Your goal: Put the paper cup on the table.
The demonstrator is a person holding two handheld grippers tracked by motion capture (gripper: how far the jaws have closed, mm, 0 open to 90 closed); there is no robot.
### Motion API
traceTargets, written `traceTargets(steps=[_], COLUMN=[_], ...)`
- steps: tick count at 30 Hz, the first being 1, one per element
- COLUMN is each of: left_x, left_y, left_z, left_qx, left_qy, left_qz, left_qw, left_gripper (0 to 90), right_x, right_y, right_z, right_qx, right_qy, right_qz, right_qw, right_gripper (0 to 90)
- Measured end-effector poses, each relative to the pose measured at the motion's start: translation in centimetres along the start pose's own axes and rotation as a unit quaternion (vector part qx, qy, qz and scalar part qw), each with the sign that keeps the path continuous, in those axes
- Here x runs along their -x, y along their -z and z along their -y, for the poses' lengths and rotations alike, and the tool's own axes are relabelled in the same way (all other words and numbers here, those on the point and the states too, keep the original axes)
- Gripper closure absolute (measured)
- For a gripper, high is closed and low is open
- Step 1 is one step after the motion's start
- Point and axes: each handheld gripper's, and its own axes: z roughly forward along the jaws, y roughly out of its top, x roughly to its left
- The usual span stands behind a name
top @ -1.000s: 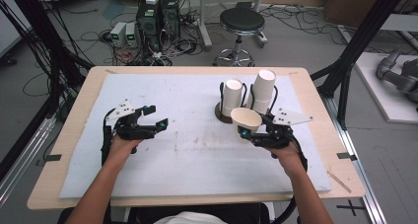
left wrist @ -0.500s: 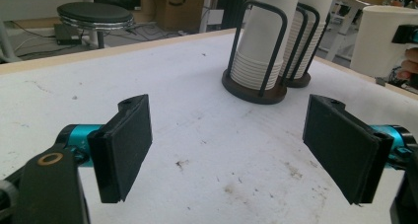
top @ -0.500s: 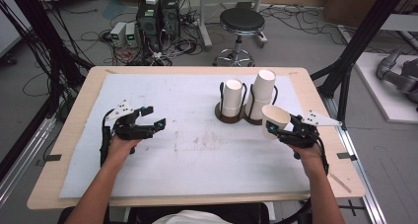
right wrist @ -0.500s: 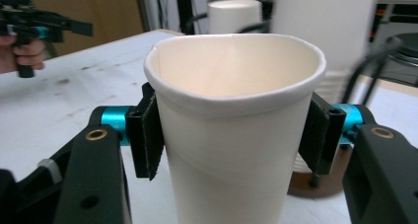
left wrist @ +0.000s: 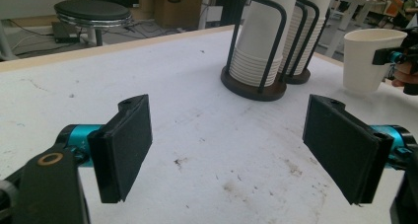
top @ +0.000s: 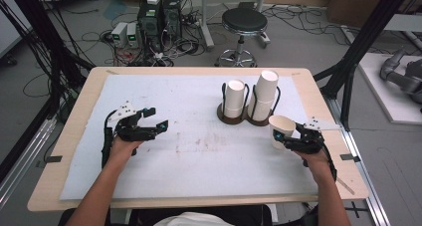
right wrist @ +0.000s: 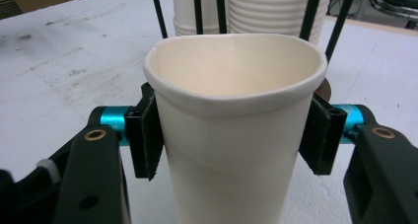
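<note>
Nearest the person, the counter runs its wooden near edge across the bottom of the high view, with a white mat covering most of the top and leaving a thin wood border on all sides. The wide middle of the mat, between the two forearms, is bare apart from faint brown stains — open room from the near edge up to the far one.

On the left, the left hand-held gripper sits over the mat well in from the left edge, its jaws spread wide with nothing between them; in the left gripper view the two black pads stand far apart over bare mat.

On the right, the right hand-held gripper is close to the mat's right edge and not far from the counter's right side. Its jaws are clamped on a paper cup — upright, mouth up, pinched on both sides below the rim, as the right gripper view shows. The rim is squeezed slightly out of round. Whether the cup's base touches the mat cannot be told.

Just beyond the cup, to its far left, stand two cup holders with dark round bases and wire hoops, each carrying a stack of white cups. The held cup is near the right-hand stack but apart from it.

Past the far edge, on the floor, are a black stool and tangled cables.
</note>
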Motion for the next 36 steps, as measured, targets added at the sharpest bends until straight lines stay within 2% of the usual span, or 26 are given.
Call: traceTargets(steps=[3,8,14,17,19,36], left_x=[0.0,0.0,0.0,-0.1,-0.1,-0.1], left_y=[-0.1,0.0,-0.1,-0.1,-0.1,-0.1], left_z=[0.0,0.0,0.1,0.1,0.1,0.1], left_qx=[-0.003,-0.004,-0.008,-0.008,-0.008,-0.009], left_qy=[0.000,-0.001,0.001,0.003,0.003,0.003], left_qz=[-0.001,-0.003,-0.001,0.000,0.000,0.000], left_qw=[1.0000,1.0000,1.0000,1.0000,1.0000,1.0000], left_gripper=[19.2,19.2,19.2,19.2,19.2,19.2], right_x=[0.3,0.4,0.3,0.3,0.4,-0.7], right_y=[-0.3,-0.2,0.2,0.3,0.4,2.6], right_z=[0.3,0.5,0.9,1.2,1.3,1.6], right_qx=[-0.011,-0.018,-0.021,-0.029,-0.036,-0.056], right_qy=[-0.007,-0.007,-0.018,-0.029,-0.032,-0.006], right_qz=[0.000,-0.003,-0.002,0.012,0.010,0.004], right_qw=[0.9999,0.9998,0.9996,0.9991,0.9988,0.9984], right_gripper=[37.3,36.1,28.3,20.1,20.1,20.1])
